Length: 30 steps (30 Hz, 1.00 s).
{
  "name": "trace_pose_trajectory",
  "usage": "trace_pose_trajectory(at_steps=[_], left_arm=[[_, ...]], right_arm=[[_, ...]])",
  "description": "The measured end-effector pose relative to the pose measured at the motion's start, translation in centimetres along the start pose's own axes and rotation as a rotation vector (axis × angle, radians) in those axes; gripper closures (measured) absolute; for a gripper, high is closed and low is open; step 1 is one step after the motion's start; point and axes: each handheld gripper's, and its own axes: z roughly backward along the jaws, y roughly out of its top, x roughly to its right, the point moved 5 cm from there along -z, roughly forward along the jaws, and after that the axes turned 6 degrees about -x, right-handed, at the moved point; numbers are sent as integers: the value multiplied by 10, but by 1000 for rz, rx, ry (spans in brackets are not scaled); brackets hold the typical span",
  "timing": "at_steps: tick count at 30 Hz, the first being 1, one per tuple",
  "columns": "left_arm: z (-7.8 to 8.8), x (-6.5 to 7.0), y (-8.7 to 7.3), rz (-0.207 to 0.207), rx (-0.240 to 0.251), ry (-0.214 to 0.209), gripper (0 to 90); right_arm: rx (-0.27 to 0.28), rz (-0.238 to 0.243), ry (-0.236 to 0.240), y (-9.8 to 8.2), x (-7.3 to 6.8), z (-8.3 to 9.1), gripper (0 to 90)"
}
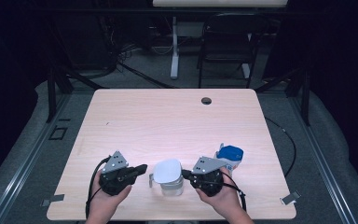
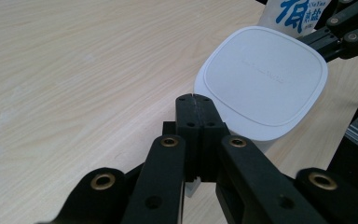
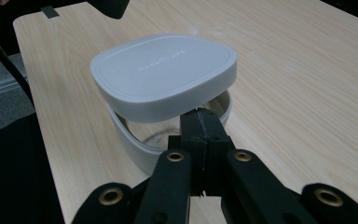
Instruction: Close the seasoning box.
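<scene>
Broadly, the wooden table [image 1: 135,116] carries just two items near the person's edge: a white container [image 1: 171,184] with a rounded-square lid [image 3: 163,74], and a blue-and-white carton [image 1: 230,156] just behind the right gripper [image 1: 185,173]. The container sits between the two grippers, the left gripper [image 1: 143,168] aimed at it from one side and the right from the other. In the right gripper view the lid sits askew, lifted on the near side so the rim of the tub [image 3: 135,144] and its hollow show beneath it. Both grippers are clenched with nothing between their jaws: in each gripper view the two black pads meet flush. The left tips lie at the lid's edge, the right tips at the gap under the raised side; whether either actually touches I cannot tell. The step in hand looks like working the lid off or seating it. To do it well, steady the tub with one closed tip and push the lid gently with the other, keeping the force level so the light tub does not skid or tip toward the carton.
</scene>
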Motion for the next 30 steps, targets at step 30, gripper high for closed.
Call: trace_pose_trajectory(at_steps=[30], left_arm=[[2,-9,-9,46,-17,18,900]], right_arm=[[14,0,35,8,-4,-6,900]])
